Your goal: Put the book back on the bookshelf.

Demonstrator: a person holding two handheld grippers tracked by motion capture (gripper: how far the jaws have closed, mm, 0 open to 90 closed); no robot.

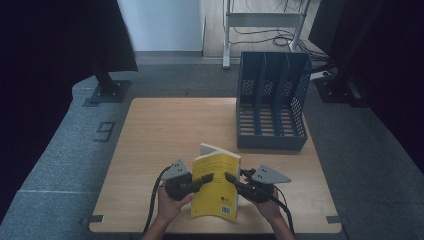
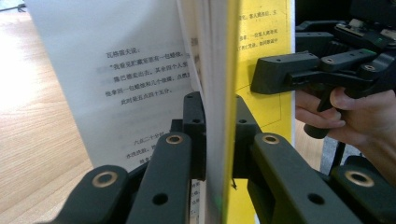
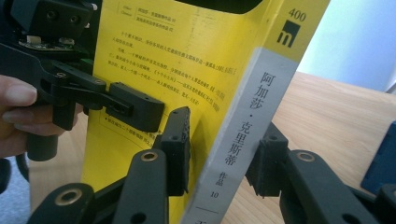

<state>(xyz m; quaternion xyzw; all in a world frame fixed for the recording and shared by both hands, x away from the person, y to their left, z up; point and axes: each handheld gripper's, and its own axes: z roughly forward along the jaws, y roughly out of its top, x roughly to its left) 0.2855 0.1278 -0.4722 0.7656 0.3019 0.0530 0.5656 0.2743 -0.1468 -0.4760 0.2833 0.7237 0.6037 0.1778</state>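
Yellow book (image 1: 216, 182) upright, clamped between left gripper (image 1: 204, 179), right gripper (image 1: 231, 179); both holding it

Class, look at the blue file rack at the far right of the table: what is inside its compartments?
The blue file rack shows slatted floors in its compartments, with nothing standing in them as far as visible. Its front lip and dividers cover small parts. The yellow book stands apart from it, nearer the person.

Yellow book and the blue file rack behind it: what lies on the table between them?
Nothing: in the high view, bare wooden table separates the yellow book from the blue file rack.
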